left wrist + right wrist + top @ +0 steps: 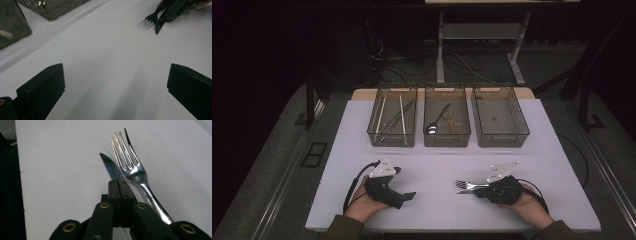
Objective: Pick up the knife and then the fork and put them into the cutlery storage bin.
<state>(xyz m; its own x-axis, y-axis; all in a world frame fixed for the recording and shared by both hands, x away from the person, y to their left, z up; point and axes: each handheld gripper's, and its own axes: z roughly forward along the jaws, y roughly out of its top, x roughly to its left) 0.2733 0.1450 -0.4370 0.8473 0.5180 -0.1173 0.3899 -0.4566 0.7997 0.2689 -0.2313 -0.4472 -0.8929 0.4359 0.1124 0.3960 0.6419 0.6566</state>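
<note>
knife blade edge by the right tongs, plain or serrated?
Serrated: fine teeth run along the shiny steel knife edge beside the fork. Clearest in the right gripper view.

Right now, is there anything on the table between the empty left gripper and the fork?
No. In the left gripper view, only bare white table stretches from the left gripper to the fork.

We hold our left gripper (404,196) near the table's (437,150) front edge, left of centre, jaws spread wide and pointing right along it; our right gripper (477,189), jaws pressed together, lies low over the table right of centre, pointing left, each hand cupped behind
</note>
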